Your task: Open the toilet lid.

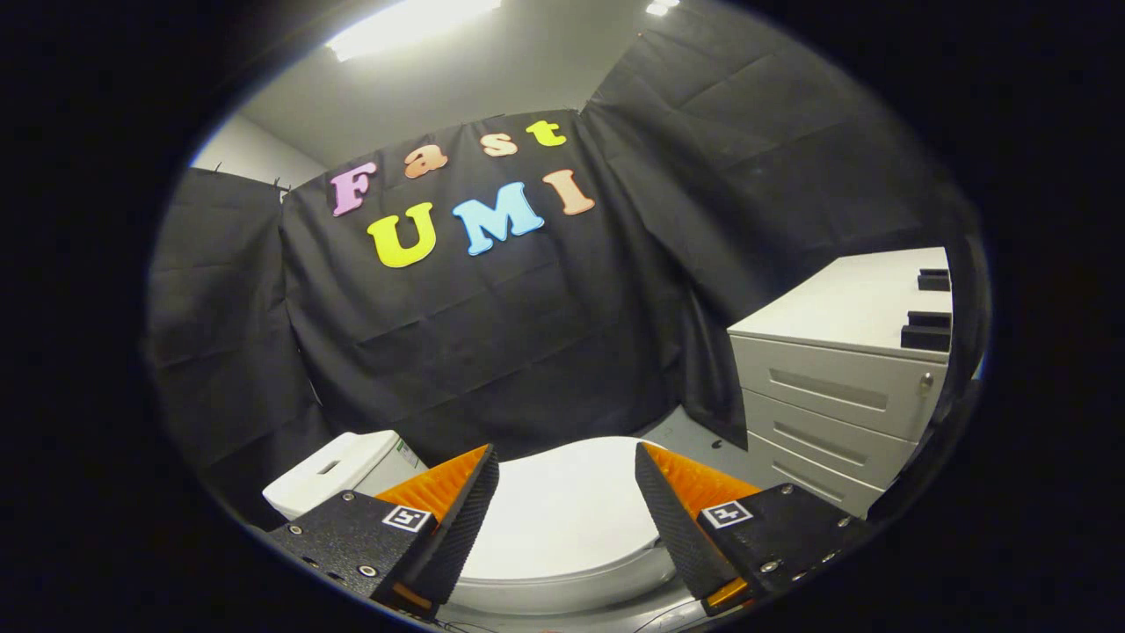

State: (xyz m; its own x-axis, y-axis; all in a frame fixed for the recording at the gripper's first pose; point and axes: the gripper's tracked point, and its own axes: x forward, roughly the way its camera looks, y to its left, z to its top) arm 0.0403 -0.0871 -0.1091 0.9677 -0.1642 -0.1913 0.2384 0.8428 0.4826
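**Toilet lid still down — where should it be grabbed?**

The toilet lid is seen lying flat and closed on the toilet, directly ahead of the gripper and framed between its two fingers. The fingers are spread wide apart with nothing held between them and nothing touched. The tank is tucked in behind the lid to one side, against the black cloth wall, and a drawer cabinet is parked well off to the other side.

As for handling: the lid is judged to be a rigid moulded piece, smooth and glossy, so it is probably slippery under the pads. It is likely not heavy, and it should swing on a hinge at the tank end. A pinch on the flat top is not expected to work — there is nothing to bite on. The near front edge, where the lid overhangs the rim, is reckoned the best spot: the lip can be taken between the fingers, or hooked from below, then swung up toward the tank. The exact gap under that lip cannot be made out from here.
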